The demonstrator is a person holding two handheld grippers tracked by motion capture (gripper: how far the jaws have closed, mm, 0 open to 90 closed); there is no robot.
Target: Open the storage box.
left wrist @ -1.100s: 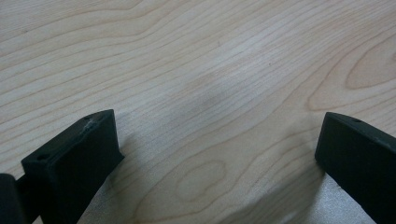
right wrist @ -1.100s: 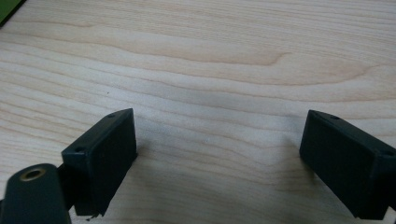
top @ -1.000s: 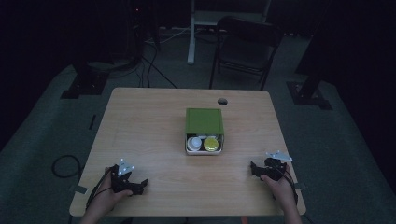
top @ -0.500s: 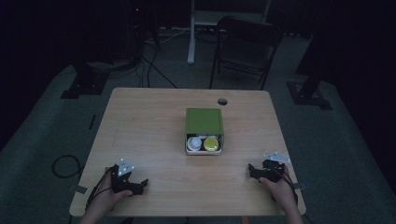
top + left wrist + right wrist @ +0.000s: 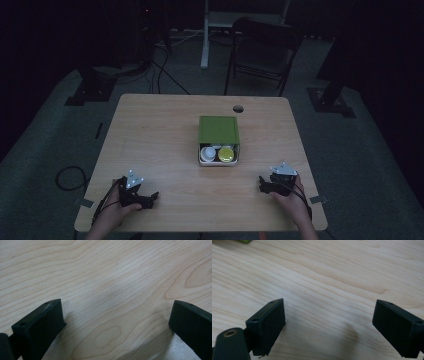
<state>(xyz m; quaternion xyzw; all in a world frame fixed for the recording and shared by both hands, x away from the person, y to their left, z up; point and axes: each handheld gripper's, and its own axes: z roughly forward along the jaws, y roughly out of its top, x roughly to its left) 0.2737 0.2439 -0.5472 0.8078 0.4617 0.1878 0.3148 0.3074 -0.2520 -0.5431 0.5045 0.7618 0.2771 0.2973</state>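
Green box [image 5: 218,131] sits mid-table, well apart from each hand-held gripper, left [image 5: 148,200] and right [image 5: 261,183], both released.

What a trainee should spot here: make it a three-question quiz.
1. True or false: the left tool is shut on a jar.
2. The box on the table is: A red, B green, C blue.
3. How many round lids show at the box's open end?
Key: 1 false, its jaws stand open over bare wood. 2 B. 3 two, a white lid and a yellow lid.
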